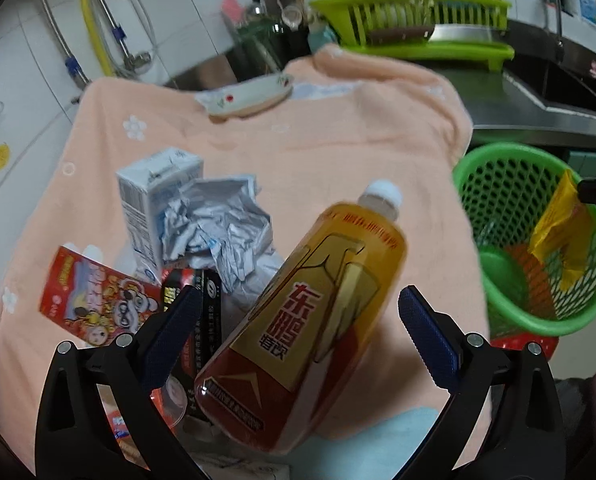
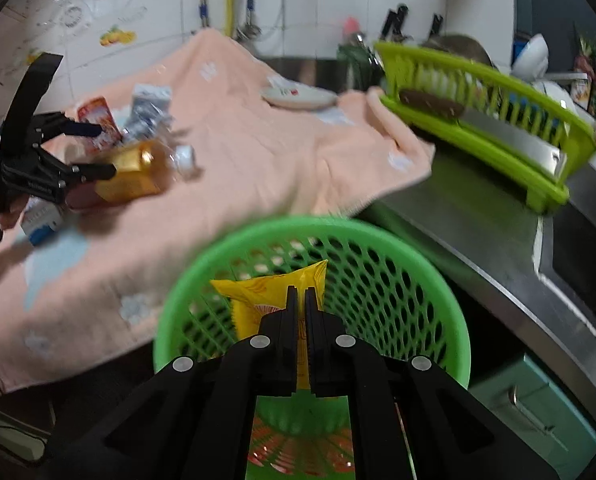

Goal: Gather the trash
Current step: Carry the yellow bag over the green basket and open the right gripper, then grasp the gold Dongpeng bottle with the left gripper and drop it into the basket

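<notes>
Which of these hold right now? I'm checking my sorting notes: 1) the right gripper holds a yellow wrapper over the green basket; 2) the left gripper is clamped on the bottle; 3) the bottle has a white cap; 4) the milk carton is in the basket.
1) True: the right gripper pinches the yellow wrapper above the green basket.
2) False: the left gripper is open around the bottle.
3) True.
4) False: the milk carton lies on the peach towel.
</notes>
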Demonstrator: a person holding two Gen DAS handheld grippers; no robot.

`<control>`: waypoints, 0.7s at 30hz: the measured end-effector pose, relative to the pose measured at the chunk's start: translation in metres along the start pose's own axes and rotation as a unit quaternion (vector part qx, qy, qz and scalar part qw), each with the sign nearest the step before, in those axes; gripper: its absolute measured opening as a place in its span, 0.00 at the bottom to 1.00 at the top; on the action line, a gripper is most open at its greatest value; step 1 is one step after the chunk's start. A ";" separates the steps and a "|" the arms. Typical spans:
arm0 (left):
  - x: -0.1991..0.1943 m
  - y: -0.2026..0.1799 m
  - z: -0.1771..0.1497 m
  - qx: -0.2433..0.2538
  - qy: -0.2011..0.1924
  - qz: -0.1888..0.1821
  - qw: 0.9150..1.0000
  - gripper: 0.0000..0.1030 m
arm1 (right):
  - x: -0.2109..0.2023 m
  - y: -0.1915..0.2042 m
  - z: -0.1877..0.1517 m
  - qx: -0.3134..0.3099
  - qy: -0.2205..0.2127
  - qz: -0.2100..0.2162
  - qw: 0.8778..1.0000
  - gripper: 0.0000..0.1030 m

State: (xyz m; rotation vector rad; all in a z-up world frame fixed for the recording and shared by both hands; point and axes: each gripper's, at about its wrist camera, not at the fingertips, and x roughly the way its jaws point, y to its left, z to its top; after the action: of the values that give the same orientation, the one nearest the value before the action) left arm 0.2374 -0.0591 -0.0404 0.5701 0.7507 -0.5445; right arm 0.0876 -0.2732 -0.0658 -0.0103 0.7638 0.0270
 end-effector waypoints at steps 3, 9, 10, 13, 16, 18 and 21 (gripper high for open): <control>0.009 0.003 0.001 0.007 0.011 -0.006 1.000 0.95 | 0.006 -0.004 -0.005 0.008 0.007 -0.002 1.000 0.11; 0.024 0.004 0.002 0.020 0.041 -0.042 0.998 0.94 | 0.006 -0.003 -0.007 0.011 0.004 -0.003 1.000 0.32; 0.026 0.002 0.002 0.026 0.045 -0.046 0.998 0.94 | 0.006 -0.003 -0.006 0.011 0.003 -0.003 1.000 0.34; 0.031 -0.004 0.003 0.044 0.052 -0.057 0.996 0.91 | 0.006 -0.004 -0.005 0.013 0.001 -0.002 1.000 0.36; 0.036 -0.003 0.006 0.032 0.056 -0.065 0.996 0.85 | 0.007 -0.004 -0.006 0.016 0.002 0.001 1.000 0.36; 0.038 -0.003 0.007 0.023 0.055 -0.064 0.996 0.83 | 0.007 -0.004 -0.007 0.018 0.002 0.003 1.000 0.36; 0.034 -0.008 0.006 0.023 0.050 -0.050 0.997 0.81 | 0.005 -0.006 -0.008 0.022 0.001 0.003 1.000 0.37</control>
State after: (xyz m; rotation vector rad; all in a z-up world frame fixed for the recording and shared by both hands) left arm 0.2557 -0.0771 -0.0642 0.6079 0.8676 -0.6306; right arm 0.0860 -0.2796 -0.0753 0.0332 0.7653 0.0151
